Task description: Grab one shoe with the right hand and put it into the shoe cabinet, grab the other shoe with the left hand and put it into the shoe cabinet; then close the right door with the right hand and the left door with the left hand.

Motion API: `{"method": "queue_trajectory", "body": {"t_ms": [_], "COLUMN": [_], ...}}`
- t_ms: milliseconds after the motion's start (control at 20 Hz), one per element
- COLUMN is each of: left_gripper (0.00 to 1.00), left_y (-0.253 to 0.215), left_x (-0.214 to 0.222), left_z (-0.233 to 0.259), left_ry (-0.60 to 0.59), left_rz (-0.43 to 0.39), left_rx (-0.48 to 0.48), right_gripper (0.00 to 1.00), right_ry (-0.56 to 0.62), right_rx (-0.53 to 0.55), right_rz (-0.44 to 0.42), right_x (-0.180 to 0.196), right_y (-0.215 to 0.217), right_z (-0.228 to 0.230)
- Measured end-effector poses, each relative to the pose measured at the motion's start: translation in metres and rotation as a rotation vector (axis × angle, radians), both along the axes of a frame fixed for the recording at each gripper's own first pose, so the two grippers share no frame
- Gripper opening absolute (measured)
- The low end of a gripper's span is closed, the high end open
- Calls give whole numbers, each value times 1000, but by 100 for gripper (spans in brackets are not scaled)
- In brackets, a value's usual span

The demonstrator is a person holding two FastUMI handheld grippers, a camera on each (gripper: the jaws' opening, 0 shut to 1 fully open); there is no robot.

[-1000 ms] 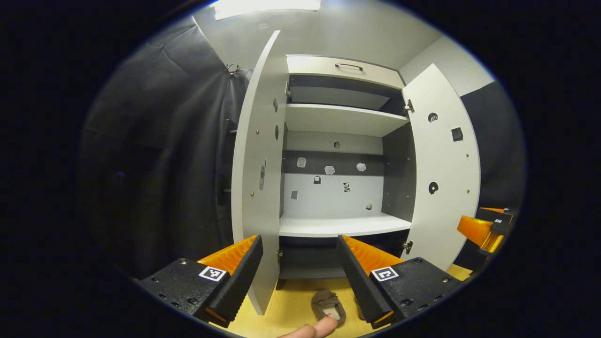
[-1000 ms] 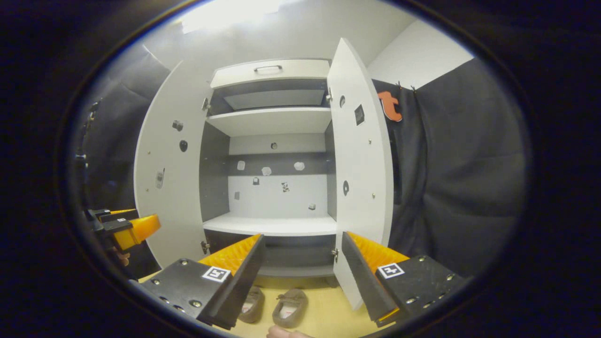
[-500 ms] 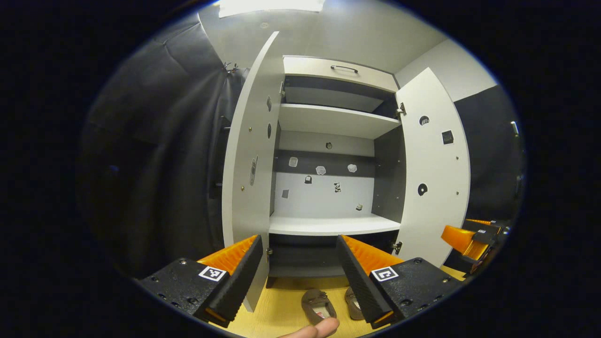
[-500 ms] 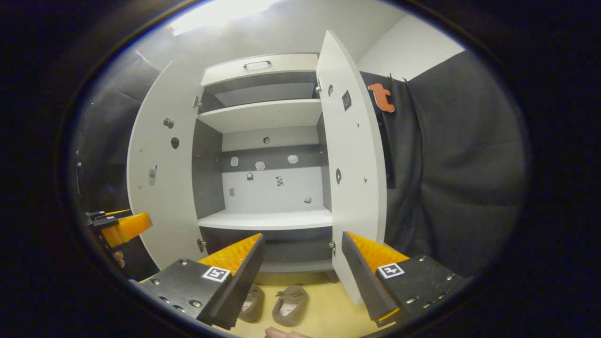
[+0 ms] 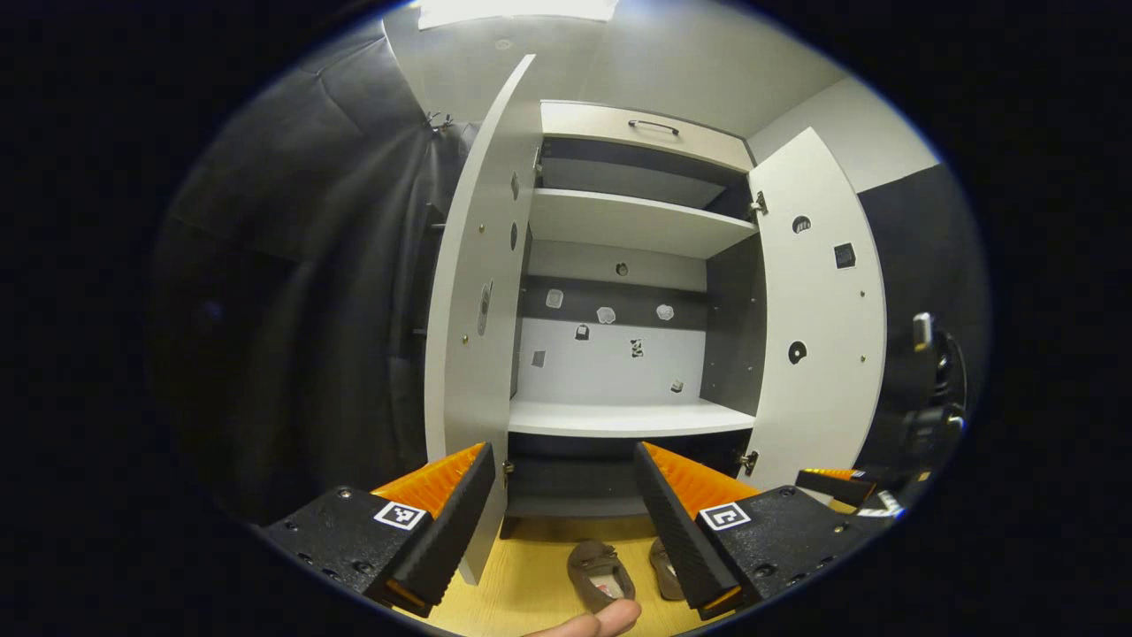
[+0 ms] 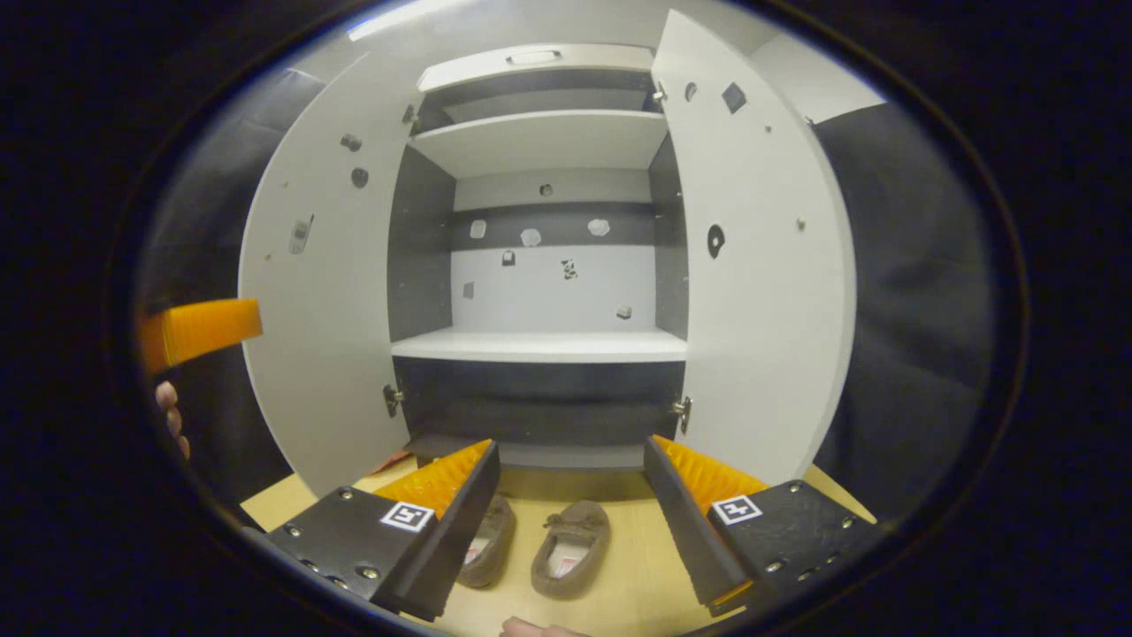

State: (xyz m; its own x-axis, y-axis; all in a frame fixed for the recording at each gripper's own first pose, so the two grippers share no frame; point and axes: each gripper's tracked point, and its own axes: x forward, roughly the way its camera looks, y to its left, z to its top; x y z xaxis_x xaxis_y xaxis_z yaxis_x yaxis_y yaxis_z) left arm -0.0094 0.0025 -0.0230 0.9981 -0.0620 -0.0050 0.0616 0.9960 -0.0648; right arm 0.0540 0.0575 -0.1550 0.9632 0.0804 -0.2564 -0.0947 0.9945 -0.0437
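Cabinet (image 6: 539, 345) stands with its left door (image 6: 318, 292) and right door (image 6: 761, 292) swung wide, shelves bare. Two brown shoes (image 6: 570, 548) lie side by side on the wooden floor (image 6: 637, 584) just before the cabinet's base. Right gripper (image 6: 570, 522) hangs above them, fingers apart, holding nothing. Left gripper (image 5: 562, 518) faces the cabinet, likewise spread and unladen.

Two shoes (image 6: 570, 559) side by side on the floor (image 6: 637, 584), just in front of the shoe cabinet (image 6: 539, 345). Left door (image 6: 318, 292) and right door (image 6: 761, 265) wide open on either side.
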Motion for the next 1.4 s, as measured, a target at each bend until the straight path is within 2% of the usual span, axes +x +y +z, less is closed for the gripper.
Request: {"method": "queue_trajectory", "body": {"t_ms": [250, 400, 500, 550, 600, 700, 750, 800, 850, 950, 1000, 1050, 1100, 1200, 1300, 1400], "left_gripper": [96, 96, 96, 96, 96, 96, 96, 96, 96, 96, 97, 96, 97, 97, 97, 97], "left_y": [10, 12, 14, 13, 12, 10, 10, 10, 10, 12, 12, 11, 11, 15, 19, 21], "left_x": [1, 1, -1, -1, -1, 0, 1, 2, 3, 4, 5, 6, 7, 10, 13, 19], "left_z": [-1, -2, -3, -5, -7, -13, -16, -20, -24, -30, -33, -37, -39, -46, -52, -57], "left_ry": [-6, -10, -15, -15, -11, 0, 7, 15, 21, 36, 43, 50, 56, 63, 74, 85], "left_rz": [14, 7, 7, 2, -4, -14, -17, -18, -18, -15, -17, -21, -22, -11, -6, -2], "left_rx": [18, 16, 15, 14, 12, 12, 13, 16, 16, 10, 6, 2, 0, 9, 11, -1], "right_gripper": [99, 99, 99, 94, 98, 95, 87, 85, 75, 73, 71, 43, 37, 37, 10, 6], "right_ry": [186, 256, 289, 316, 348, 420, 447, 471, 499, 551, 580, 608, 595, 519, 536, 478], "right_rx": [-59, -69, -74, -78, -83, -80, -65, -56, -41, -17, -11, 2, 26, 65, 147, 138], "right_rz": [35, 46, 44, 41, 35, 30, 29, 8, -5, -32, -81, -113, -131, -117, -95, -62], "right_x": [30, 40, 44, 44, 44, 40, 38, 37, 37, 39, 43, 46, 55, 86, 87, 90], "right_y": [24, 31, 32, 33, 34, 36, 38, 35, 35, 32, 24, 20, 16, 16, 22, 18], "right_z": [-91, -129, -150, -163, -177, -204, -216, -225, -236, -257, -272, -283, -287, -291, -295, -286]}}
